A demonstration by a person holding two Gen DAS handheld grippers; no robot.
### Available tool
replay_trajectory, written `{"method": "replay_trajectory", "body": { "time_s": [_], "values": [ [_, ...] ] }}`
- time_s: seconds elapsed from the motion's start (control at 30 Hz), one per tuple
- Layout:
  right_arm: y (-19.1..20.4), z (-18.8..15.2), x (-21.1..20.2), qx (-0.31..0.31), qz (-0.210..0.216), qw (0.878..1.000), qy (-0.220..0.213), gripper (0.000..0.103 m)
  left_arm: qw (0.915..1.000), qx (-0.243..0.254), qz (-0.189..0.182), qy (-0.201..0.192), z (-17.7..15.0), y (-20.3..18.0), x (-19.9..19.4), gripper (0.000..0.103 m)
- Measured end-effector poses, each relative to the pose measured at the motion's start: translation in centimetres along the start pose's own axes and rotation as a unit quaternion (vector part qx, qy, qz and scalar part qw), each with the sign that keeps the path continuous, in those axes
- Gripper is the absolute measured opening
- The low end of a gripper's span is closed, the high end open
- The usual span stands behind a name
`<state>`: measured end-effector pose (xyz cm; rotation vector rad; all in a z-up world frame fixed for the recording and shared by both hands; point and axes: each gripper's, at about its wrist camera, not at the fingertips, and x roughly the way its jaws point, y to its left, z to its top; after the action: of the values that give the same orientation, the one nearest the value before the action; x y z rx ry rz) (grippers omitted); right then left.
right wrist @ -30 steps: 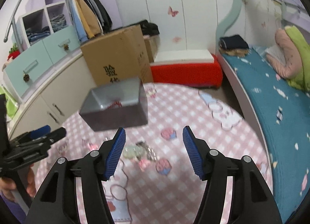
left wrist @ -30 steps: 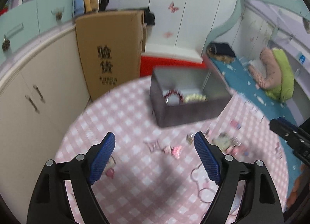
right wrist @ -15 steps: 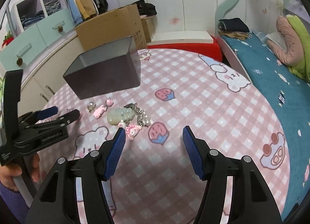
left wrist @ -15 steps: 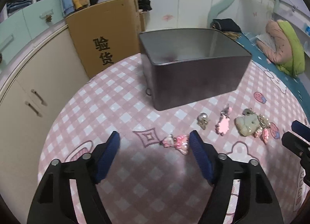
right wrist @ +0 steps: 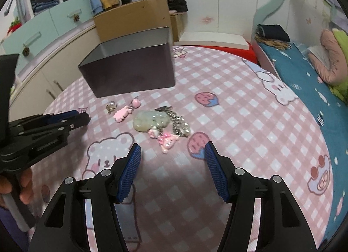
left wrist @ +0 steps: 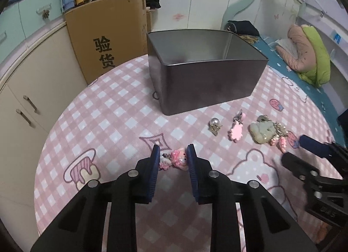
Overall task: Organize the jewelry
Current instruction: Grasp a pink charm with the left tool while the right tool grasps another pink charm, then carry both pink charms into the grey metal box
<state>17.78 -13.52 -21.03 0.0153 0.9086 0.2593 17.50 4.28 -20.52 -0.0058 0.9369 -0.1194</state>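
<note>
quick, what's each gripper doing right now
left gripper: shut on the small pink glittery charm on the table.
right gripper: open, holding nothing.

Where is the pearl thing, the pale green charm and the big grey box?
pearl charm (left wrist: 214,122), left wrist view, on the round pearl.
pale green charm (right wrist: 150,120), right wrist view, middle of its green body.
grey box (left wrist: 208,86), left wrist view, on its near outer wall.

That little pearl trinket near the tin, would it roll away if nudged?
Perhaps a little: the pearl trinket has a round bead, but its gold-coloured fitting would probably stop it soon. It looks small and probably light, so a nudge may skid it across the checked cloth.
</note>
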Motion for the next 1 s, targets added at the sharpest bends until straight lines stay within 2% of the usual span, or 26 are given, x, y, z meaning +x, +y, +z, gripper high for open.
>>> {"method": "replay_trajectory", "body": {
  "time_s": [0.17, 0.27, 0.3, 0.43, 0.7, 1.0],
  "values": [
    [0.8, 0.5, 1.0, -0.016, -0.008, 1.0, 0.005, 0.045, 0.9997, 0.004, -0.02, -0.011, -0.4, 0.2, -1.3, 0.024],
    [0.9, 0.7, 1.1, -0.018, -0.011, 1.0, 0.005, 0.033, 0.9995, 0.006, -0.027, -0.014, -0.5, 0.1, -1.9, 0.024],
    [0.8, 0.8, 1.1, -0.017, -0.012, 1.0, 0.006, 0.026, 0.9993, 0.007, -0.032, -0.016, -0.5, 0.0, -2.1, 0.024],
    [0.8, 0.7, 0.9, -0.021, -0.017, 1.0, 0.007, 0.018, 0.999, 0.01, -0.04, -0.019, -0.3, -0.3, -2.7, 0.024],
    [0.1, 0.3, -1.1, -0.008, -0.007, 1.0, -0.008, 0.018, 0.9976, 0.011, -0.061, -0.03, 0.2, -0.9, -4.4, 0.024],
    [-0.3, 2.7, -5.1, -0.005, 0.01, 0.999, -0.05, 0.018, 0.9937, 0.004, -0.102, -0.047, 2.5, -1.4, -6.8, 0.024]
  ]
}}
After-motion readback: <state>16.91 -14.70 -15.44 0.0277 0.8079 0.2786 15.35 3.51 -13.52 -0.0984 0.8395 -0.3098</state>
